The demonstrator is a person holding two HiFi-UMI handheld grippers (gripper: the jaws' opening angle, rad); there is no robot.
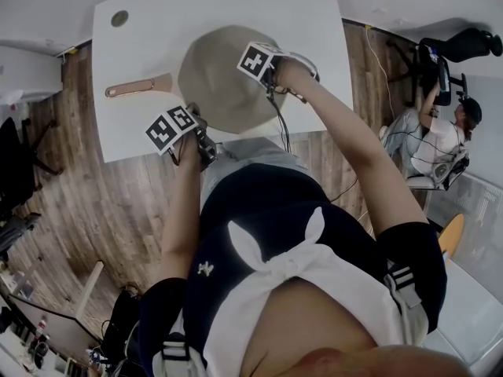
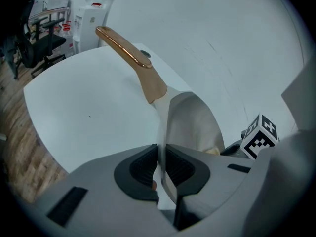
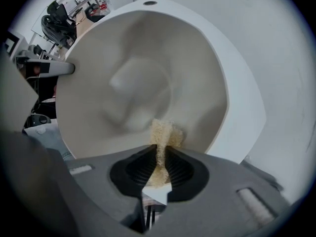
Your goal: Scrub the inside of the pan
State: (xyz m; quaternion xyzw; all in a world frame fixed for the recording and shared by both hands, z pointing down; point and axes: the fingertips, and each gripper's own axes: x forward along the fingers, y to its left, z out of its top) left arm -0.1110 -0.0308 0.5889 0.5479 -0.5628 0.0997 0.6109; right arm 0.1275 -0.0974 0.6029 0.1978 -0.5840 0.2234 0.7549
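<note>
Shows a cream pan (image 1: 224, 77), copper-brown handle (image 1: 137, 87), pale yellow sponge (image 3: 165, 132). Adds a white table (image 1: 157, 22) and black-and-white squares on the marker cube (image 1: 170, 127).

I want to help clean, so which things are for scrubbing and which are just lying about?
For the job: beige pan with copper-coloured handle, yellow sponge, left gripper, right gripper.
Lying about: black office chair, round grey cable-hole cap.
</note>
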